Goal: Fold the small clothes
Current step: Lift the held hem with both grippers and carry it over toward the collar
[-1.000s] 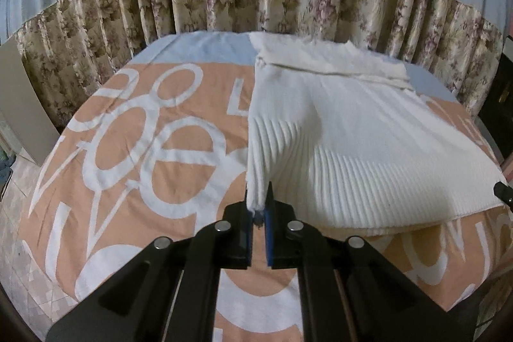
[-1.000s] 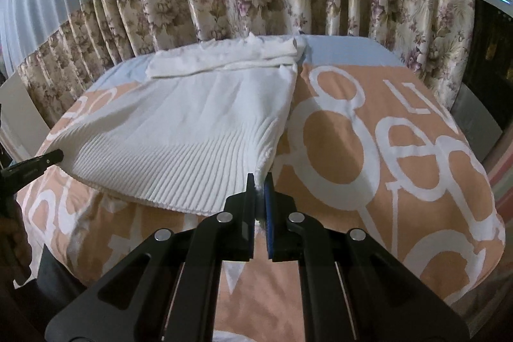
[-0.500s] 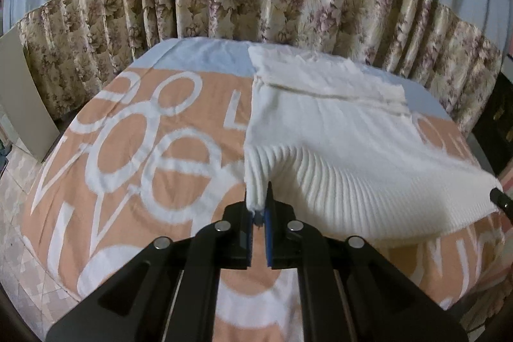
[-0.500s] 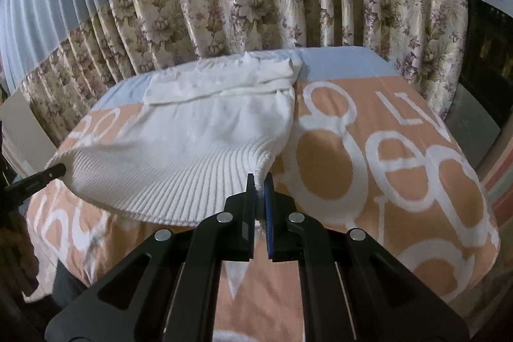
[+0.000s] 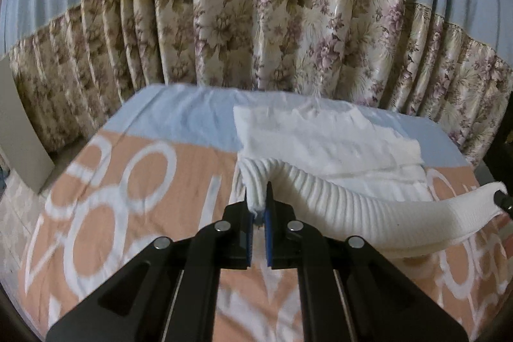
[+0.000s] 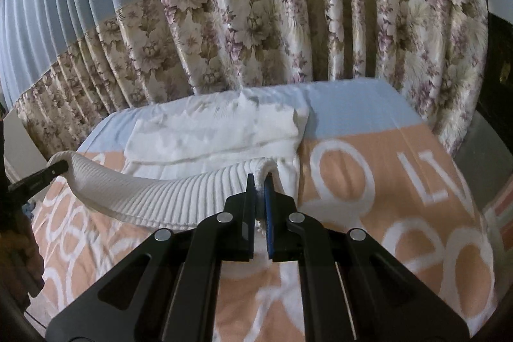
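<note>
Between each hand-held gripper's (image 5: 257,207) closed fingers sits a hem corner of the white sweater (image 5: 336,149), now lifted higher off the bed (image 5: 144,188) toward the collar, starting the fold.

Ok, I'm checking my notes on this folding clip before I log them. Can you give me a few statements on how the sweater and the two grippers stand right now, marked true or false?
1. The left gripper is shut on a corner of the white sweater's ribbed hem. True.
2. The right gripper is open and clear of the cloth. False: it pinches the other hem corner.
3. The hem lies flat on the bedspread. False: it is lifted, sagging between the grippers.
4. A floral curtain hangs behind the bed. True.
</note>
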Motion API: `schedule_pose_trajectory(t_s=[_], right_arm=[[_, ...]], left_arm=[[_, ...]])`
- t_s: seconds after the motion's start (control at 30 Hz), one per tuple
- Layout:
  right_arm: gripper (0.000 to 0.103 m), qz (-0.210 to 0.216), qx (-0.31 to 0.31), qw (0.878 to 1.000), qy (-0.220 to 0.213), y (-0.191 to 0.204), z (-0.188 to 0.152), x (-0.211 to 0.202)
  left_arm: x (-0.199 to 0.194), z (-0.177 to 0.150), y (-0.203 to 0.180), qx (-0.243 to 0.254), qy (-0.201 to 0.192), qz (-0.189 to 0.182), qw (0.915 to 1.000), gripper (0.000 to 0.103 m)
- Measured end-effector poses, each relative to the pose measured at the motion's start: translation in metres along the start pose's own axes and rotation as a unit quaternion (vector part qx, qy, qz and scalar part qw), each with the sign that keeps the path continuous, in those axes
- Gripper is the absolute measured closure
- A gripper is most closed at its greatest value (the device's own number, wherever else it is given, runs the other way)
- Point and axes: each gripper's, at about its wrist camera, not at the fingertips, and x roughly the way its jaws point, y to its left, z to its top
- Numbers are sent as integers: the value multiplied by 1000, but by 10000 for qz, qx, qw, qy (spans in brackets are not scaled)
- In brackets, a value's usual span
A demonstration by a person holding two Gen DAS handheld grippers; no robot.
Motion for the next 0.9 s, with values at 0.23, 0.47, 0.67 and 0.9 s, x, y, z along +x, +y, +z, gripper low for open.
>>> schedule_pose_trajectory(t_s=[0.23, 0.47, 0.67, 0.9], right_arm=[[98, -161, -13, 9998, -85, -7, 40, 51], [98, -207, 7, 9997, 120, -19, 73, 116], [98, -190, 71, 9992, 344, -23, 91, 164], [97, -166, 180, 9981, 565, -33, 100, 216]], left_arm=[[50, 48, -10, 137, -208, 58, 9997, 98], [104, 88, -11, 175, -230, 88, 9995, 97], [153, 101, -12, 199, -81, 180, 9996, 97], [202, 100, -12, 117, 226, 240, 9994, 97]])
